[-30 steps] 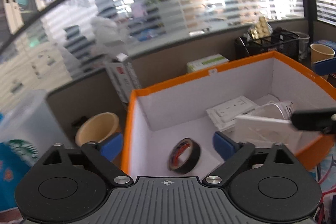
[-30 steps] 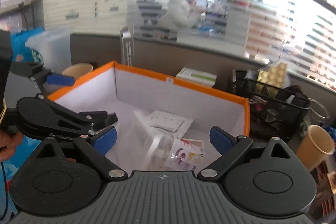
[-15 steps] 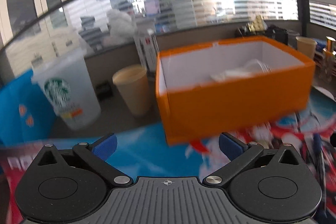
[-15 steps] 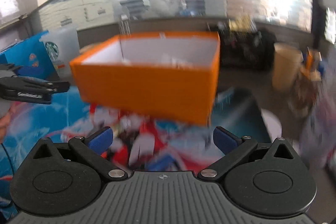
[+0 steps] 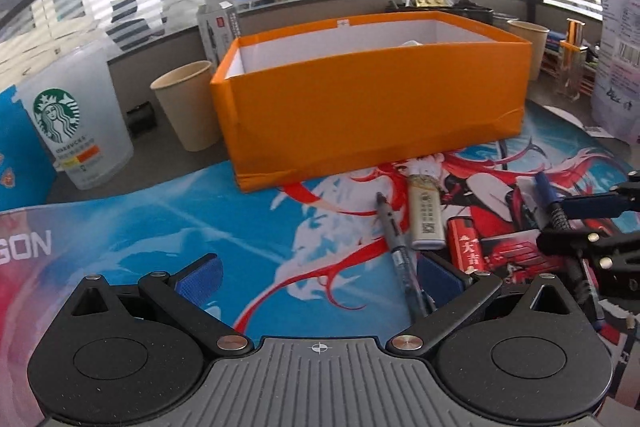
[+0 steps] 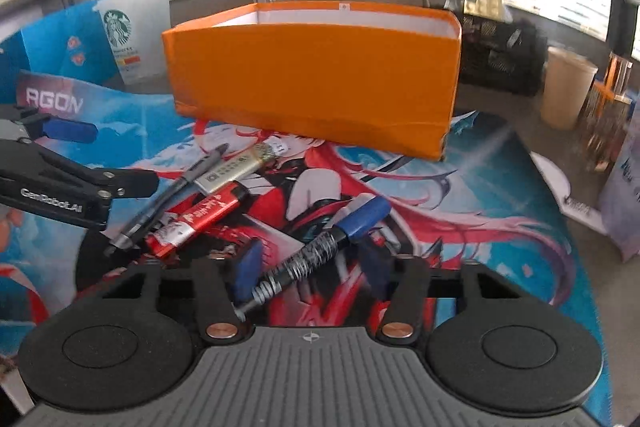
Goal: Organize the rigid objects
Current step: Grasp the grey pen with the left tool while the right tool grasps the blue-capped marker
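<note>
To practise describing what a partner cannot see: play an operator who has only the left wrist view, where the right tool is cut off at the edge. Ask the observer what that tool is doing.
Observer: The right tool straddles the blue-capped pen. Its jaws have just been closing, but the pads are not pressing on it yet.
Operator: How does the pen lie between them?
Observer: Diagonally, with the cap pointing away from the tool, towards the orange box.
Operator: Is anything behind the box on that side?
Observer: A black mesh basket stands just past its right corner.
</note>
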Demonstrator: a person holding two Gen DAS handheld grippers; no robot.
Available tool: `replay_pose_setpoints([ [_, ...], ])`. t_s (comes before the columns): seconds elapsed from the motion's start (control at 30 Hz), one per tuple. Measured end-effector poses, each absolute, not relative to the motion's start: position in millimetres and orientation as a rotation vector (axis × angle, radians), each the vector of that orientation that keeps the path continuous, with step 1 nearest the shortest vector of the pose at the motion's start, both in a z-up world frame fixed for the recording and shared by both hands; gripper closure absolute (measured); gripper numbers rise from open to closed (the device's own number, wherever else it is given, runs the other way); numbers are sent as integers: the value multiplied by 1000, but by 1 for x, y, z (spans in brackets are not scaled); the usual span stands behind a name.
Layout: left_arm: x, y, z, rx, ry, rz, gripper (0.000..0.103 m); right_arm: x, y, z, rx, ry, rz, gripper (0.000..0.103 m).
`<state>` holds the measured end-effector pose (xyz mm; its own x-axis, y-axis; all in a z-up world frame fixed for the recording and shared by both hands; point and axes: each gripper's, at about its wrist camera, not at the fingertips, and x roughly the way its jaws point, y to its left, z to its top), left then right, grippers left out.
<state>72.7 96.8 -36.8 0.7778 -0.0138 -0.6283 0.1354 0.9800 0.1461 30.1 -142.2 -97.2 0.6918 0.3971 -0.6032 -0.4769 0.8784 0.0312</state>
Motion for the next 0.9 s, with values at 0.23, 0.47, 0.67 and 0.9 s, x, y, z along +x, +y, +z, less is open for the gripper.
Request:
replay_pose_setpoints([
  [0.23,77,92,-49,138,713,-174,3,27,-152,-100,-243,602,496,91],
  [0.47,77,85,-53,100,657,-224,74,29,-157,-101,-224,591,479,91],
  [0.67,75,83,-52,53,659,-213,96,31,-161,-100,-195,591,468,91],
  [0.9,69,90,-42,2,643,-188,96,26,-163,-90,-192,553,466,91],
])
